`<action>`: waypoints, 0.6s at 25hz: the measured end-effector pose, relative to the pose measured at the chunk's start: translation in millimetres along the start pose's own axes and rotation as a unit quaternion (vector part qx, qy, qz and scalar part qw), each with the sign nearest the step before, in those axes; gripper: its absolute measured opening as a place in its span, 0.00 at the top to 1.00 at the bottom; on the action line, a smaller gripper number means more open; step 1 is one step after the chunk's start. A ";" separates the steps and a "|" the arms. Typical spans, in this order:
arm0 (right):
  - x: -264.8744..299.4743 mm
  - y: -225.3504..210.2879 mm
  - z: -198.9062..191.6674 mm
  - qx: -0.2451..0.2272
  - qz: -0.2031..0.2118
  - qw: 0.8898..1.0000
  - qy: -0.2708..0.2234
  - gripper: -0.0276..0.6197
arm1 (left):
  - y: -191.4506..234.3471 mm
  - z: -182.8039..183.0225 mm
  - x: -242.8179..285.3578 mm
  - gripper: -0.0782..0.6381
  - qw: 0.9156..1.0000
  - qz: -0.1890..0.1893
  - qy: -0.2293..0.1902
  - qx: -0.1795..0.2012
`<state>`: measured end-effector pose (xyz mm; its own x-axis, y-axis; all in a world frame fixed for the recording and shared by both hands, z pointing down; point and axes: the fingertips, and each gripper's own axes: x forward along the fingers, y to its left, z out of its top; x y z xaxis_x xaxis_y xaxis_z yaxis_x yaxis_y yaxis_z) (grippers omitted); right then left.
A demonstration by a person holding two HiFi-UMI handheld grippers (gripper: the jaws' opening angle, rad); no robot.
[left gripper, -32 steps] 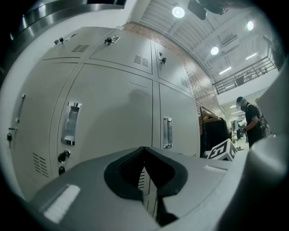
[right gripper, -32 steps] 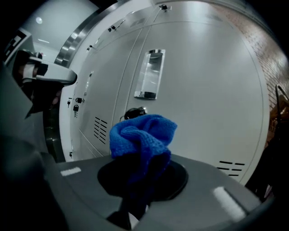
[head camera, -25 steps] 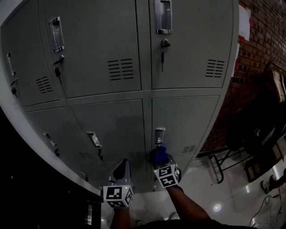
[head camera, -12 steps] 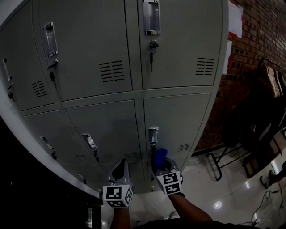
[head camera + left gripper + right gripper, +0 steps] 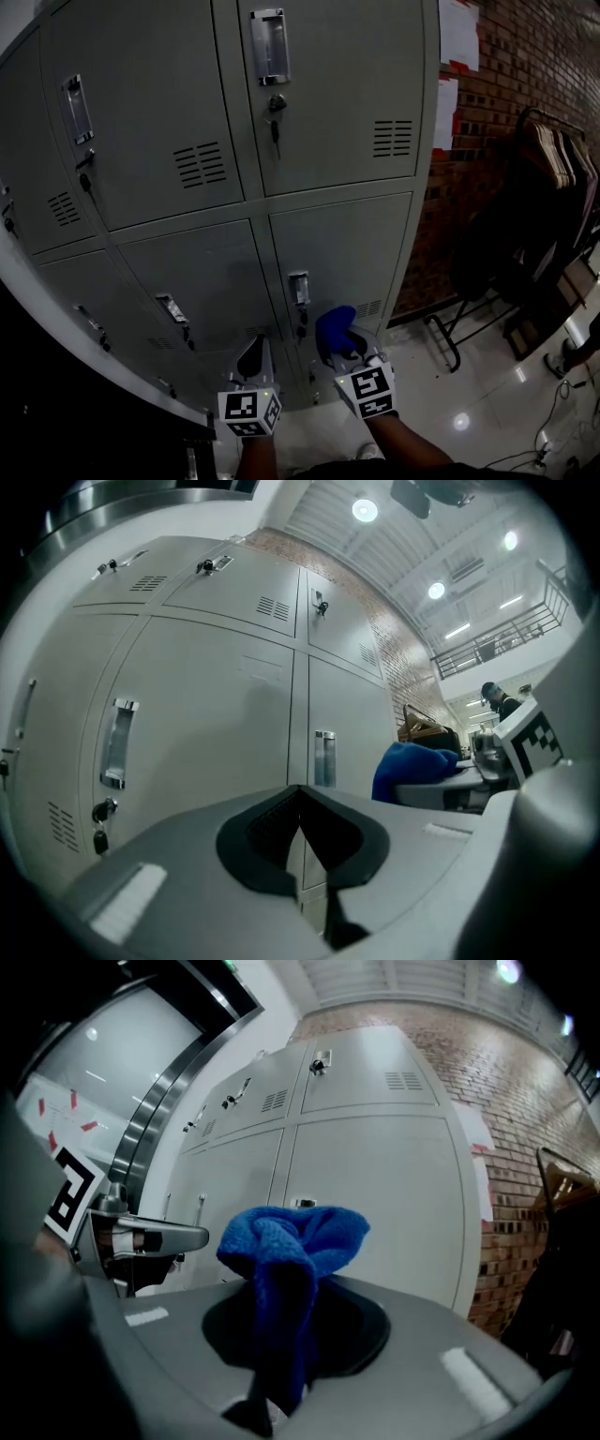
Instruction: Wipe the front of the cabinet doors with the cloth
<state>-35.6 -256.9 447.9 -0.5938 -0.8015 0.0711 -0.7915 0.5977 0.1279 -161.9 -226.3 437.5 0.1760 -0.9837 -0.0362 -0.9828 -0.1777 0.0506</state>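
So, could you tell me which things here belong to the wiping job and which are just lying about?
For the job:
- blue cloth, clamped in the right gripper
- grey cabinet doors

Just about:
- left gripper, shut and empty
- clothes rack
- papers on the brick wall

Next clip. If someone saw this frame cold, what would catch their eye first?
The bright blue cloth pinched in the right gripper, low in the head view before the lower right door of the grey cabinet. Behind it the cabinet's doors fill the frame, with a red brick wall at right. The left gripper sits beside it, shut and empty.
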 end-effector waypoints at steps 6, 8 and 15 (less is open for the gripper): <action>-14.7 -11.2 18.9 -0.004 -0.005 1.000 -0.010 0.87 | -17.1 -3.9 7.3 0.87 1.000 -0.018 0.004 0.012; -16.4 -11.9 19.8 -0.007 -0.005 1.000 -0.010 0.87 | -18.9 -2.0 8.8 0.87 1.000 -0.016 0.001 0.013; -12.2 -11.8 7.6 0.009 -0.009 1.000 -0.009 0.87 | -14.1 3.8 7.8 0.87 1.000 -0.008 -0.003 0.014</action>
<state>-20.2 -254.0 438.0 -0.5818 -0.8118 0.0502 -0.8045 0.5835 0.1114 -146.9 -231.4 432.7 0.1919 -0.9805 -0.0431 -0.9810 -0.1929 0.0211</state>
